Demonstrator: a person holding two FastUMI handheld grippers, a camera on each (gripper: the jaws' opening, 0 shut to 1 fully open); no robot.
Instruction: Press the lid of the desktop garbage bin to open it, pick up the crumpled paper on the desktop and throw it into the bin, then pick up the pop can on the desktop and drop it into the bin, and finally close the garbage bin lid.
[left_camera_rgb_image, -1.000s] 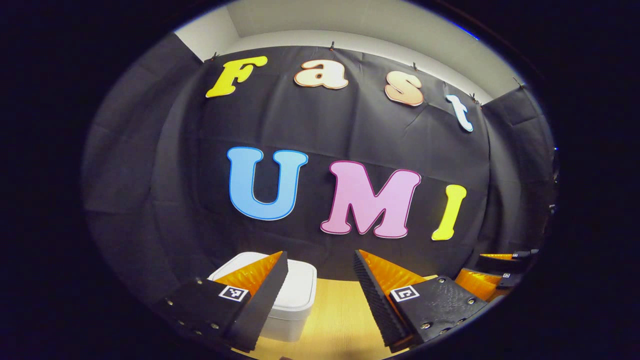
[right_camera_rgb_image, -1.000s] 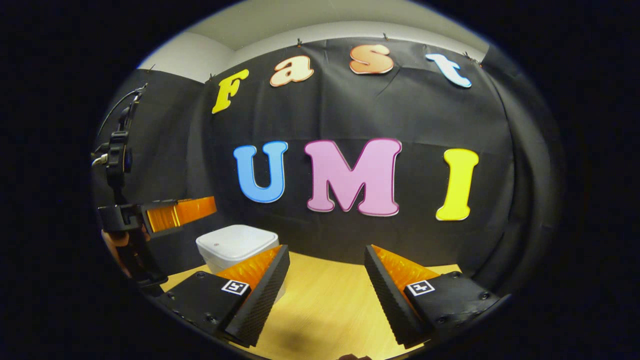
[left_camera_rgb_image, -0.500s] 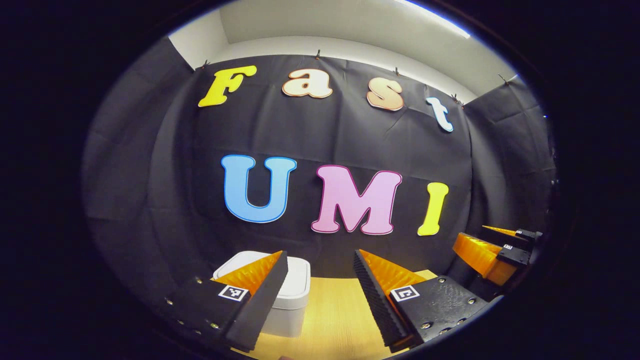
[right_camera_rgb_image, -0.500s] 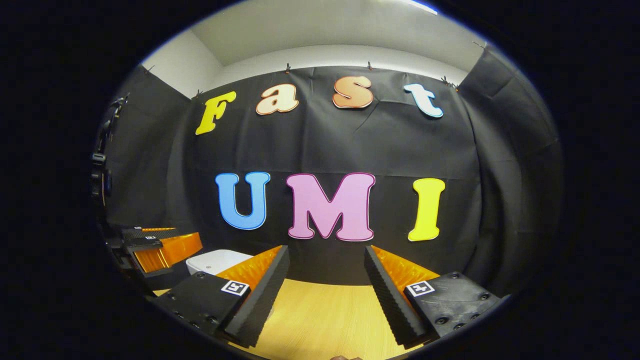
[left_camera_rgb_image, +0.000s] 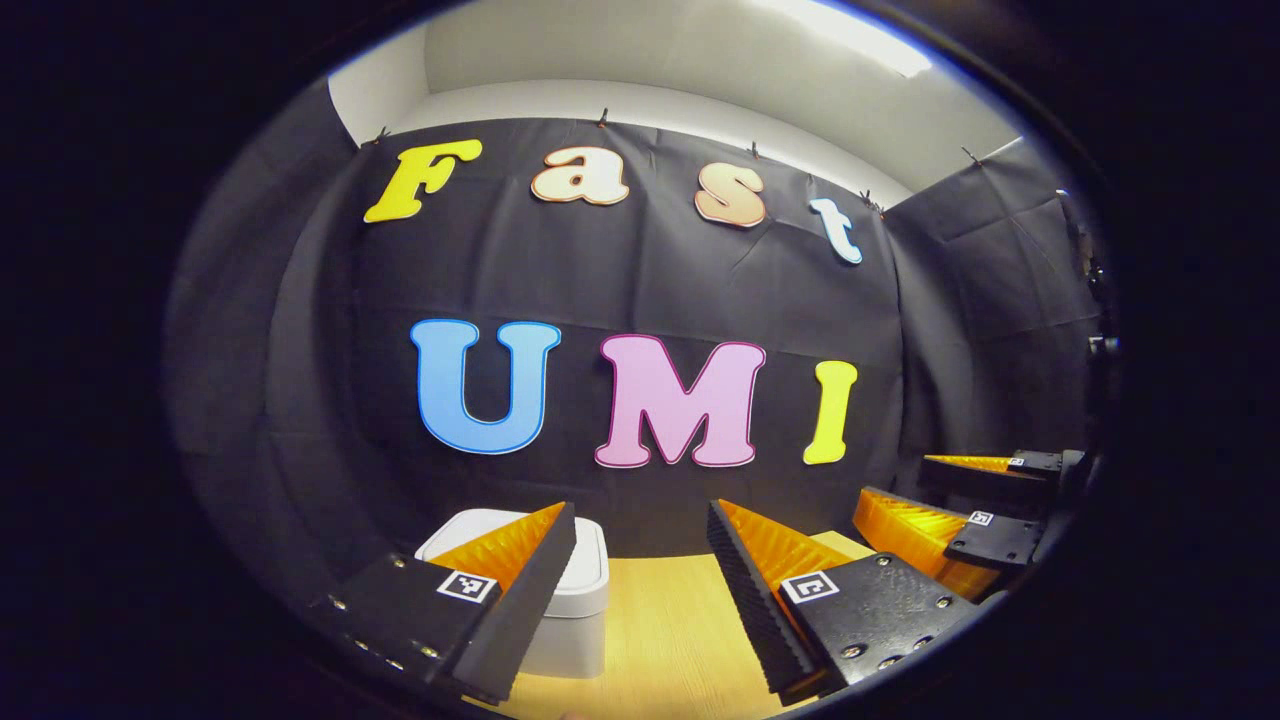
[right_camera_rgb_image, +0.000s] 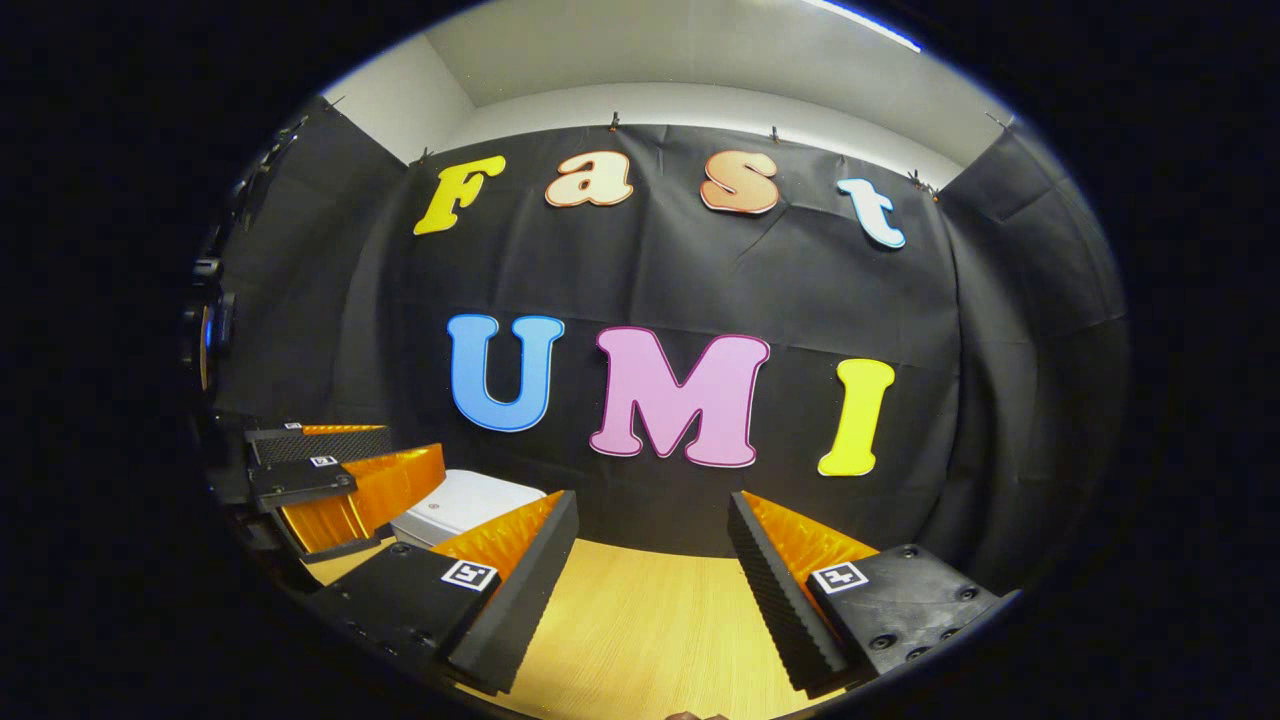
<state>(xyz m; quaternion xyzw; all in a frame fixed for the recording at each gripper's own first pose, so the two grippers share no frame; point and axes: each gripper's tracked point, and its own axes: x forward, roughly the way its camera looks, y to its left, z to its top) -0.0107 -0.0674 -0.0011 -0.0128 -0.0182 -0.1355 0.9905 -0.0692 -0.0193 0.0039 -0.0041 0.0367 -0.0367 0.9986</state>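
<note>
In the left gripper view, the left gripper (left_camera_rgb_image: 640, 575) hangs with its fingers spread wide and nothing between them, above the wooden worktop (left_camera_rgb_image: 670, 640). Just past its left finger stands the white bin (left_camera_rgb_image: 590, 590), lid down, near the worktop's back edge. The right gripper (left_camera_rgb_image: 935, 500) shows at the right, fingers parted and empty. In the right gripper view, the bin (right_camera_rgb_image: 460, 505) sits at the worktop's (right_camera_rgb_image: 640, 630) far left by the black wall (right_camera_rgb_image: 650, 270).

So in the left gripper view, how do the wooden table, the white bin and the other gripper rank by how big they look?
1. Wooden table, largest.
2. White bin and other gripper: about alike; the near jaws hide part of the bin, so no ranking.
</note>
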